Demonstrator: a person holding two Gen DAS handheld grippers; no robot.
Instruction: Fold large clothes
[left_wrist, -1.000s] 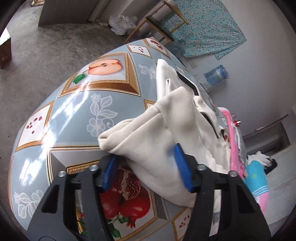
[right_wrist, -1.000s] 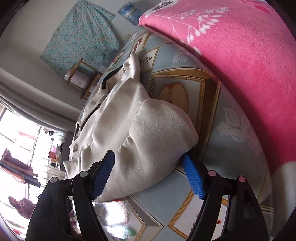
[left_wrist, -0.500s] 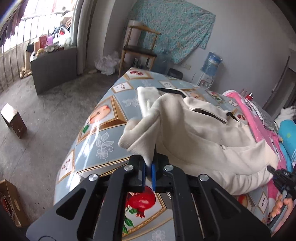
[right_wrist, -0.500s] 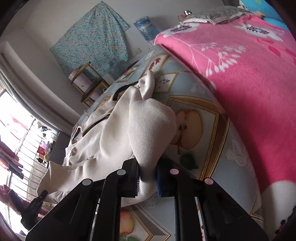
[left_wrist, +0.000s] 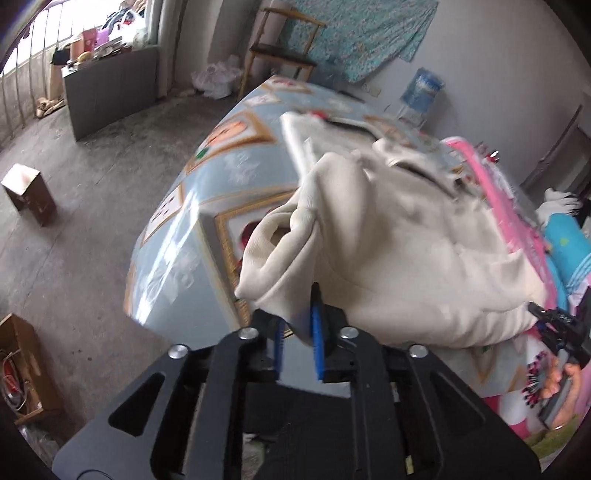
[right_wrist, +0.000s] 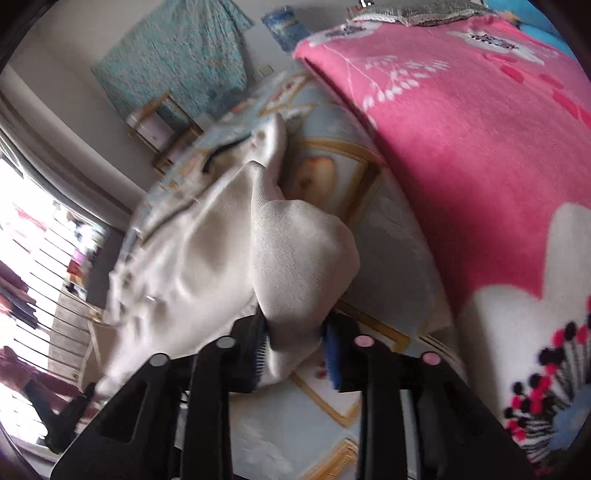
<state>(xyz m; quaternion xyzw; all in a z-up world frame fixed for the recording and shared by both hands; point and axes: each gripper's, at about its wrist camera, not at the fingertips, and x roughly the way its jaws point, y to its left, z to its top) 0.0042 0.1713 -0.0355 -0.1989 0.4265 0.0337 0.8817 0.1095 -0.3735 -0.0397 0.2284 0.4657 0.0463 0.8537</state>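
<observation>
A cream sweatshirt (left_wrist: 399, 258) lies bunched on the fruit-patterned tablecloth (left_wrist: 229, 162). My left gripper (left_wrist: 298, 334) holds a fold of its edge next to a raised, hollow cuff (left_wrist: 273, 240). The jaws are opening slightly, with the cloth still pinched between the blue pads (left_wrist: 317, 332). In the right wrist view the same sweatshirt (right_wrist: 192, 266) stretches away to the left. My right gripper (right_wrist: 295, 349) grips a thick rounded bunch of it (right_wrist: 303, 266). Its jaws are opening too, and the fabric fills the gap between them.
A pink flowered blanket (right_wrist: 480, 147) covers the right side beside the table (right_wrist: 388, 258). A person's hand (left_wrist: 557, 373) with the other gripper shows at the right edge. On the concrete floor stand cardboard boxes (left_wrist: 29, 195), a wooden stool (left_wrist: 280, 51) and a water bottle (left_wrist: 421, 92).
Both grippers went from open around the cloth to closed on it, then lifted it. The left one pulled its fold up and toward the near table edge. The jaws now stand a little wider than half a second ago.
</observation>
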